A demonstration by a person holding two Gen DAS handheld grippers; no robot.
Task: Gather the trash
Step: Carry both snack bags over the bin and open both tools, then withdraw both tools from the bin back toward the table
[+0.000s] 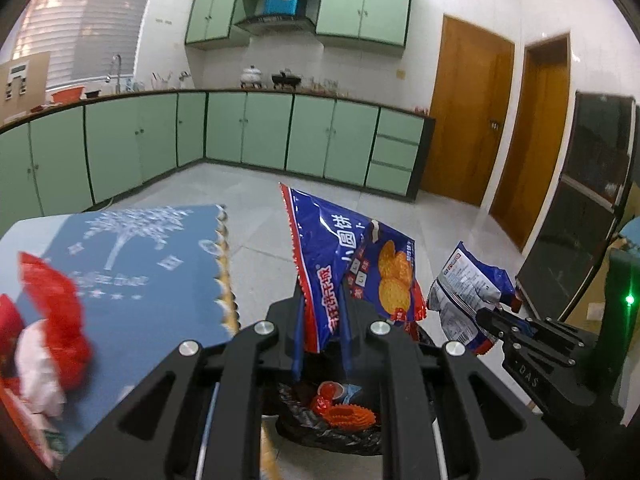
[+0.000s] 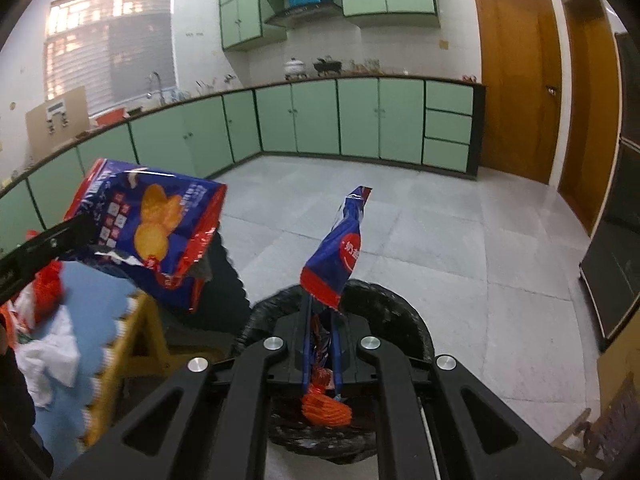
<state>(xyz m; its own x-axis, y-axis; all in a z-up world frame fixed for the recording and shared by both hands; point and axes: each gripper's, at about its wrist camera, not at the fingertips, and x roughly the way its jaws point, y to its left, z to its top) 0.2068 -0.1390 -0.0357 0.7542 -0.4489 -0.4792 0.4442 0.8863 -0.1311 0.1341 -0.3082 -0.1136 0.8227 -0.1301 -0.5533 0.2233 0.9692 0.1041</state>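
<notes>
My left gripper (image 1: 322, 308) is shut on a blue and red biscuit wrapper (image 1: 340, 264) and holds it above a bin lined with a black bag (image 1: 328, 436). The same wrapper (image 2: 156, 224) and the left gripper's fingers (image 2: 60, 240) show at the left of the right wrist view. My right gripper (image 2: 322, 312) is shut on a second blue wrapper (image 2: 340, 252) above the same bin (image 2: 392, 312). That wrapper (image 1: 468, 296) and the right gripper (image 1: 496, 316) show at the right of the left wrist view. Orange and red trash (image 2: 326, 408) lies inside the bin.
A table with a blue cloth (image 1: 132, 280) stands left of the bin, with red and white trash (image 1: 52, 336) on it. Its yellow wooden frame (image 2: 136, 340) shows in the right wrist view. Green cabinets (image 1: 248, 132) line the far walls. A dark appliance (image 1: 588, 200) stands at the right.
</notes>
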